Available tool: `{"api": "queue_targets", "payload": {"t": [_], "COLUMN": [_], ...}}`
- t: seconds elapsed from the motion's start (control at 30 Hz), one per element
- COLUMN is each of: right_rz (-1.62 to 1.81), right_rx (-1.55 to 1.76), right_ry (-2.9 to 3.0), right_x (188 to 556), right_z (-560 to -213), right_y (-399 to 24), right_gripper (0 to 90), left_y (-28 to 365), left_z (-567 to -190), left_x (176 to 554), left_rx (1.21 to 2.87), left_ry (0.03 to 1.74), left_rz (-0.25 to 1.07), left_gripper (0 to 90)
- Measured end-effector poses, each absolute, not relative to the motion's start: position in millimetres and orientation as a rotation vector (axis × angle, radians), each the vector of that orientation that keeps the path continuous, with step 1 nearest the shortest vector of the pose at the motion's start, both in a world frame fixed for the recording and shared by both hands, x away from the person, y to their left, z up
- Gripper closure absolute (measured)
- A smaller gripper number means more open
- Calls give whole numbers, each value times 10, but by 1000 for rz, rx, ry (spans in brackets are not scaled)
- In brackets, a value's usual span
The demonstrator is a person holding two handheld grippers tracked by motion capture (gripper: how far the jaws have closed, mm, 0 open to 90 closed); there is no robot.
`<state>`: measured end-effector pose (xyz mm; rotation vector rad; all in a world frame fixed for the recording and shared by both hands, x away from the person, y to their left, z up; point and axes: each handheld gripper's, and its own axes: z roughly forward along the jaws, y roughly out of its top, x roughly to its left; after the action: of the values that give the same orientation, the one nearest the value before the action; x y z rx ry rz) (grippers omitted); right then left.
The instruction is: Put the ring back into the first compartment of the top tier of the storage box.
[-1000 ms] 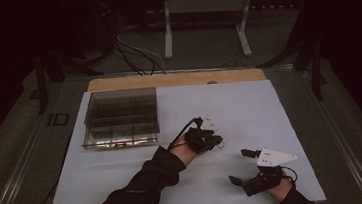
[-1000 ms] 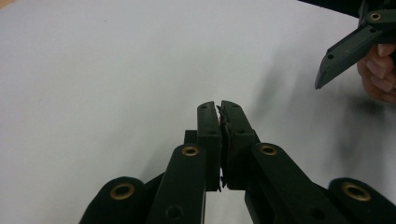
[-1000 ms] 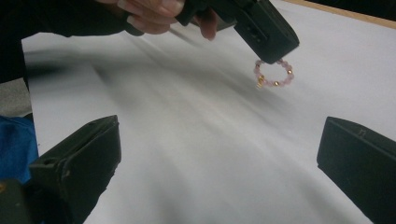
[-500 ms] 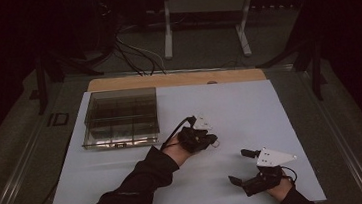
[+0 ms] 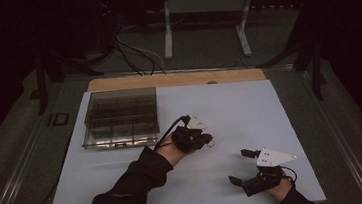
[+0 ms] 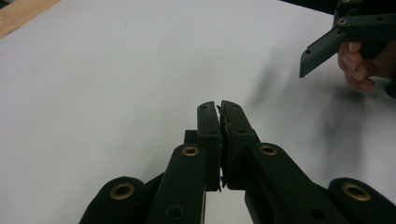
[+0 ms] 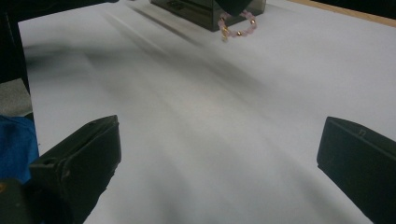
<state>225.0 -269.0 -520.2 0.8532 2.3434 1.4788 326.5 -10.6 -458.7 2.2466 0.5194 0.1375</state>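
High view, change: the left claw [image 5: 203, 139] has shifted left, toward the clear compartment box [image 5: 120, 118], since the earlier frame; the right claw [image 5: 240, 166] is unmoved.
High view, bracelet: a small loop hangs at the left claw's tip above the white surface [image 5: 249, 105], too small to give an axis.
Left gripper view: jaws together, a thin dark strand pinched between them; the right claw [image 6: 322, 46] sits well apart.
Right gripper view: jaws apart, nothing between them; the pink-and-gold bead bracelet [image 7: 238, 25] hangs as a loop below the dark jaw tip, in front of the box [image 7: 201, 11].
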Motion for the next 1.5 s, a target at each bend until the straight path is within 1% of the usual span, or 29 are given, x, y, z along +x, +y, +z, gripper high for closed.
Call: {"api": "queue_targets", "payload": {"t": [0.43, 1.5], "right_rz": [1476, 1473], "right_rx": [851, 857], "right_ry": [2342, 2342], "right_x": [2252, 2253], "right_z": [-5203, -5208], "right_y": [-2687, -2688], "right_gripper": [0, 0], "left_y": [58, 281], "left_z": [-4501, -4273], "left_x": [3247, 3235], "left_rx": [2249, 2226], "left_ry": [528, 537], "left_rz": [142, 109], "left_gripper": [897, 897]}}
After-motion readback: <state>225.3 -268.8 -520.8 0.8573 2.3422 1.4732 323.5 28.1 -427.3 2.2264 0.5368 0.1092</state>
